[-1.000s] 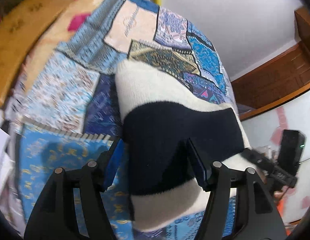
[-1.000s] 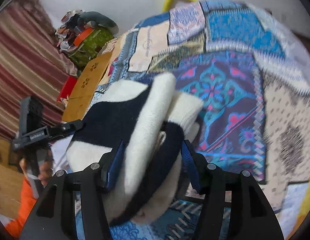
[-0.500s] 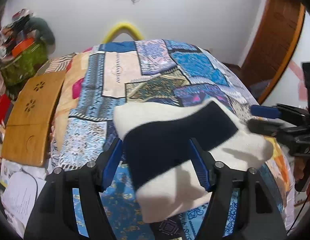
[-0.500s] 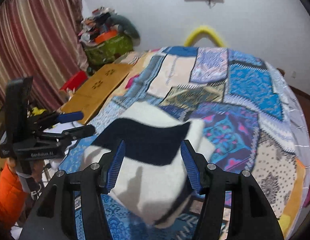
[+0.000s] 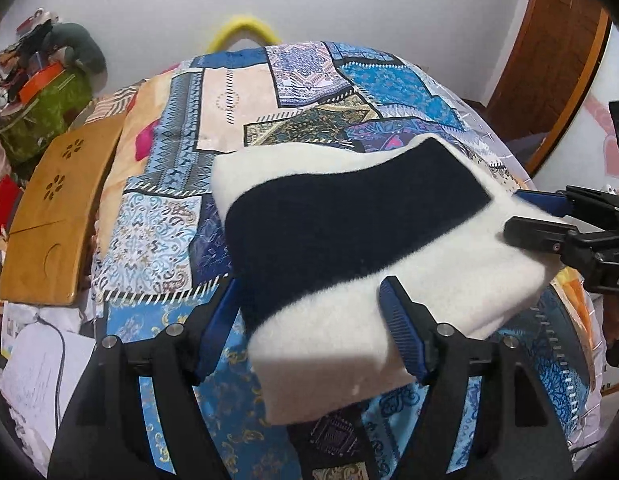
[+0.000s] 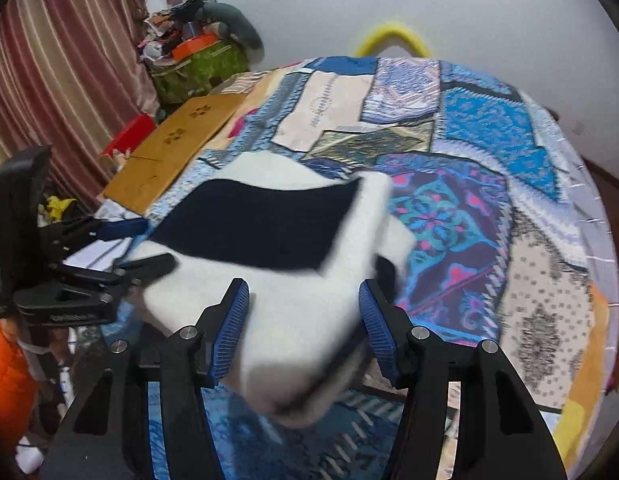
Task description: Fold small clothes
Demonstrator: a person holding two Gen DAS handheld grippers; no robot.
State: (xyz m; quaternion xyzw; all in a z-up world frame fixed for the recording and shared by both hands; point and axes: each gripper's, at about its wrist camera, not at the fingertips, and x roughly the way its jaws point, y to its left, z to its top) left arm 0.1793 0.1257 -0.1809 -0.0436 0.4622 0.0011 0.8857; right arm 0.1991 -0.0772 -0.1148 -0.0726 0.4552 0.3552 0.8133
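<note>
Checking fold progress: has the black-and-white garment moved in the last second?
Yes. The black-and-white garment has flattened from a bunched fold and spread rightward over the patchwork bedspread, toward the right gripper.

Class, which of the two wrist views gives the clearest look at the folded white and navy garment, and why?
The left wrist view: the garment is sharp, its navy band and white edges fully outlined above the patchwork bedspread. The right wrist view shows it blurred, with folded layers hanging at its right edge.

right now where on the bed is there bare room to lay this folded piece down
Free: the patchwork bedspread beyond the black-and-white garment, toward the yellow hoop, and its right half. Crowded: the left edge, with the wooden board and green bag.
</note>
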